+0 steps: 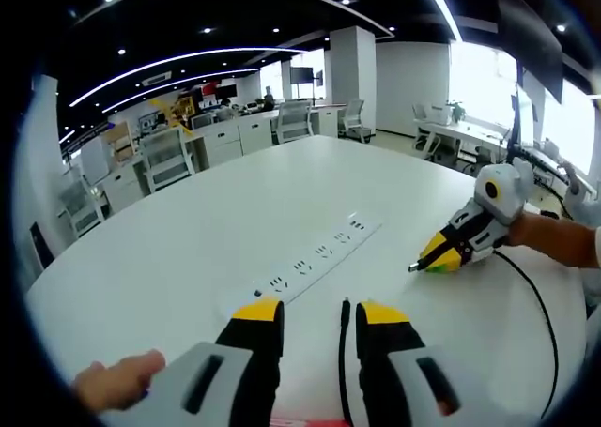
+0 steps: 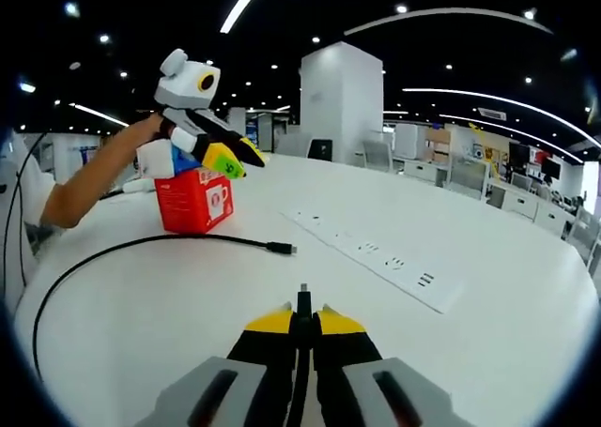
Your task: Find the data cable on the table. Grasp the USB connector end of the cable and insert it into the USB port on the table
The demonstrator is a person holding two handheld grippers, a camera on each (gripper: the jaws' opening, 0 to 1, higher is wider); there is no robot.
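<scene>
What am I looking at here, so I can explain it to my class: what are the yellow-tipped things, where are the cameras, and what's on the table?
A person holds a two-jaw gripper in each hand, and a camera rides on each. The left gripper view looks along the left gripper, whose jaws are open, and sees the right gripper across the white table. The right gripper view looks along the right gripper, whose jaws are shut on a plug. A black cable lies on the table with one end loose. A power strip lies flat, and a red box stands below the raised left gripper.
</scene>
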